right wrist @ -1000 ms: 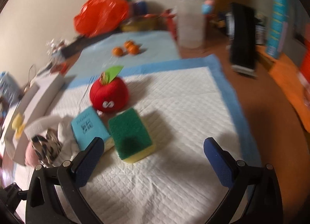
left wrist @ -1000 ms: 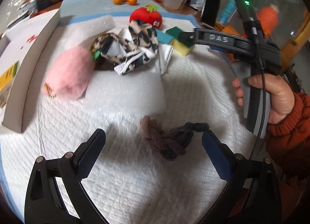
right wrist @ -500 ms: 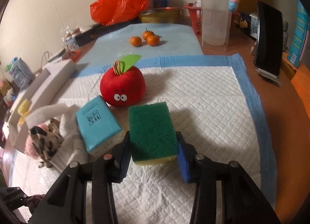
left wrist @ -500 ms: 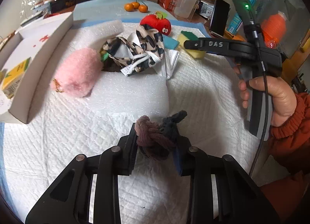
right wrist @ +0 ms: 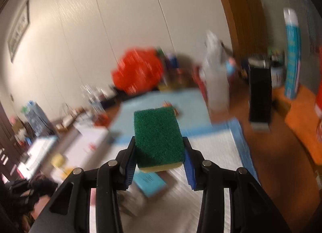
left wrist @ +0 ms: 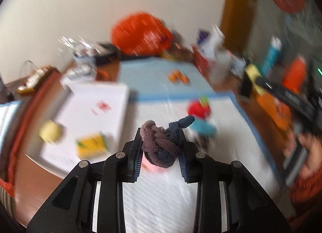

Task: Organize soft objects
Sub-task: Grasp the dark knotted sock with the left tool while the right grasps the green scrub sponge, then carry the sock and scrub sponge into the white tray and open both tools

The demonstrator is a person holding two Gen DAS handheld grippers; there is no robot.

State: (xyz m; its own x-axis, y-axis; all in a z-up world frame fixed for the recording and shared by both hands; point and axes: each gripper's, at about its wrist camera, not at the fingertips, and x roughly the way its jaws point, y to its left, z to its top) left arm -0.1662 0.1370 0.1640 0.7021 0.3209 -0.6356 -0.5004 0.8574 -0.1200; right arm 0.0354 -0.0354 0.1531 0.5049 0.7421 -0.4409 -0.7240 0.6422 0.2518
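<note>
A: Change from half a second earlier? Then the left gripper had only just clamped the knotted brown-and-navy sock bundle down on the white quilted pad.

B: At this moment the bundle was clear of the pad, pinched between both pads, jaws nearly closed on it. Background heavily blurred. Same on the other side: the right gripper was closed on the green-and-yellow sponge, which had been on the pad before and was now held in the air above it.

A: Surroundings, edges?

B: Below and just behind the sponge, the blue sponge was on the pad. In the left view, the red apple plush was beyond the bundle, near the pad's far blue border. The white box sat at the left edge, holding a yellow ball and a yellow packet.

A: Open room?

B: Bare pad in the near centre beneath both grippers. Clutter lined the far wall: orange bag, bottles. Person's hand at right.
</note>
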